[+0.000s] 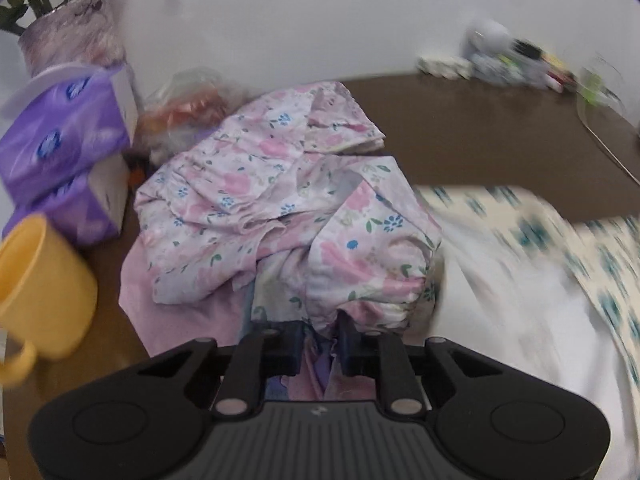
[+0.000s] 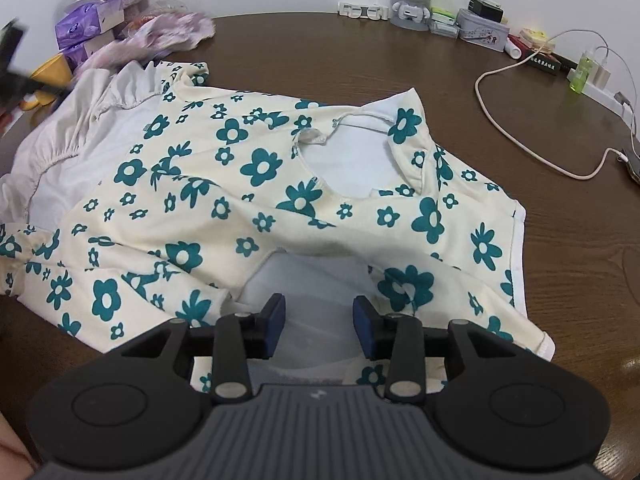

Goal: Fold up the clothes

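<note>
Both claws are busy over the brown table (image 2: 360, 40): the left gripper (image 1: 320, 334) pinches a bunched fold of the pink floral garment (image 1: 260, 184), crumpled at the table's left end beside the purple tissue boxes (image 1: 68, 152) and yellow cup (image 1: 40, 280). Spread wide with nothing between its fingers, the right gripper (image 2: 320, 320) hovers over the near edge of the cream shirt with teal flowers (image 2: 256, 168), lying rumpled mid-table.

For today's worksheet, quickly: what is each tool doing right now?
Left tool: closed on the pink floral garment.
Right tool: open, holding nothing, over the cream top with teal flowers.
</note>
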Available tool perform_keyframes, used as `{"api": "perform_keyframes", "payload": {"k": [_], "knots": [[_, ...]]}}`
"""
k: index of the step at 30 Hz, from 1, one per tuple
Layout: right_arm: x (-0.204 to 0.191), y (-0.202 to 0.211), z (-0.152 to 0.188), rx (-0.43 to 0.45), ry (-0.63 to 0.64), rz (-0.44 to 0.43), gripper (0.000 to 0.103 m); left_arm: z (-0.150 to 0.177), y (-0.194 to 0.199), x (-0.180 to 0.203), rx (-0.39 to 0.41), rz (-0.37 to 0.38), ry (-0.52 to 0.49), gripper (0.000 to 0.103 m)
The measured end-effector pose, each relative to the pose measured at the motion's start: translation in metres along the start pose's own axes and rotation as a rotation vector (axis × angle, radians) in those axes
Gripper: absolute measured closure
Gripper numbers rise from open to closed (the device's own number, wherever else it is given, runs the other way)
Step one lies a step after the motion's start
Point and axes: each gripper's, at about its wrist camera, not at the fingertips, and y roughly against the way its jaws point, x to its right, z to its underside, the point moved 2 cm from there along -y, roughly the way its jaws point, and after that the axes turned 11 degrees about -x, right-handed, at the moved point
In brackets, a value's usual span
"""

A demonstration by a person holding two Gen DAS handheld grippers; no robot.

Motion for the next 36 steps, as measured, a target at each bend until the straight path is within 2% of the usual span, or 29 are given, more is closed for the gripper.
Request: {"api": "perform_keyframes", "payload": {"k": [6,7,9,11,13,14,17,20,23,27,30,32,35,36], "knots": [[0.001,0.000,-0.001,-0.006,-0.002,-0.006,0.065,-0.052,-0.030,-0.005,0.036,-0.003,0.094,0.085],[0.001,0.000,-0.001,-0.006,-0.001,-0.006,0.065,-0.051,-0.026,-0.005,0.042,0.004,0.088,0.084],[0.002,-0.001,-0.002,-0.003,0.000,-0.010,0.064,-0.047,-0.014,-0.004,0.052,0.020,0.067,0.075],[0.004,0.000,-0.002,0.002,-0.004,-0.020,0.064,-0.037,0.005,-0.002,0.071,0.031,0.046,0.048],[0.009,0.001,-0.004,0.009,-0.025,-0.043,0.064,-0.019,0.032,-0.003,0.100,0.032,0.021,0.035],[0.011,0.002,-0.005,0.017,-0.038,-0.061,0.064,-0.008,0.042,-0.002,0.093,0.033,-0.003,0.031],[0.012,0.012,-0.009,0.060,-0.040,-0.075,0.064,0.026,0.062,0.004,0.040,0.052,-0.080,0.030],[0.013,0.019,-0.010,0.089,-0.031,-0.070,0.064,0.057,0.057,0.014,-0.049,0.132,-0.115,0.038],[0.014,0.018,-0.006,0.084,-0.040,-0.069,0.064,0.074,0.055,0.027,-0.051,0.152,-0.193,0.042],[0.016,0.020,0.004,0.089,-0.061,-0.067,0.064,0.078,0.047,0.038,-0.079,0.157,-0.210,0.044],[0.019,0.023,0.011,0.097,-0.074,-0.053,0.064,0.080,0.041,0.044,-0.081,0.153,-0.210,0.053],[0.024,0.025,0.009,0.103,-0.085,-0.045,0.064,0.081,0.044,0.048,-0.080,0.161,-0.208,0.079],[0.033,0.026,0.007,0.110,-0.102,-0.035,0.064,0.093,0.053,0.059,-0.060,0.089,-0.259,0.096],[0.035,0.027,0.007,0.113,-0.108,-0.031,0.064,0.099,0.055,0.061,-0.053,0.057,-0.269,0.098]]}}
